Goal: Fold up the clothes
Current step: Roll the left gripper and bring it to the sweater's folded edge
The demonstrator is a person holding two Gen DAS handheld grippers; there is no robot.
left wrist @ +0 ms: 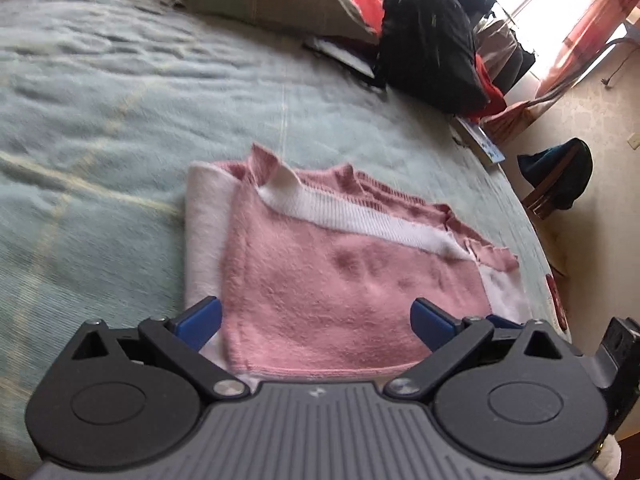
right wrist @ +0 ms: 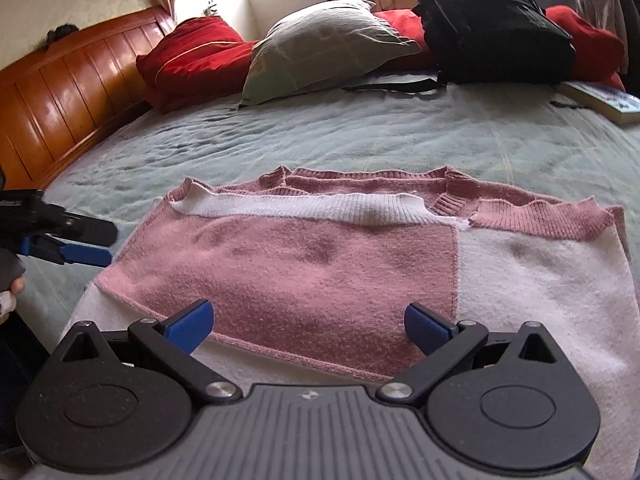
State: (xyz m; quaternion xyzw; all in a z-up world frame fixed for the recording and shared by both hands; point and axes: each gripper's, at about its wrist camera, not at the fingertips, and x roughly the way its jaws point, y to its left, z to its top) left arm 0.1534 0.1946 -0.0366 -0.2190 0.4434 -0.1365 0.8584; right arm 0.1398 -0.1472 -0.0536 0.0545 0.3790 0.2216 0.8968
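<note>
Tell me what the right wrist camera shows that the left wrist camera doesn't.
Only the right wrist view shows the wooden headboard and the left gripper from outside, beside the sweater. Only the left wrist view shows the floor and a chair beside the bed. Both show the folded pink and white sweater, grey pillow, black backpack, and open fingers.

Both tongs (left wrist: 316, 322) (right wrist: 309, 326) wide apart, unladen

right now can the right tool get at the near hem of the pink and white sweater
Probably yes. The right tool hangs open just over the near hem of the sweater, which lies flat on the bed. Nothing sits between them, and the left tool is off to the side.
</note>
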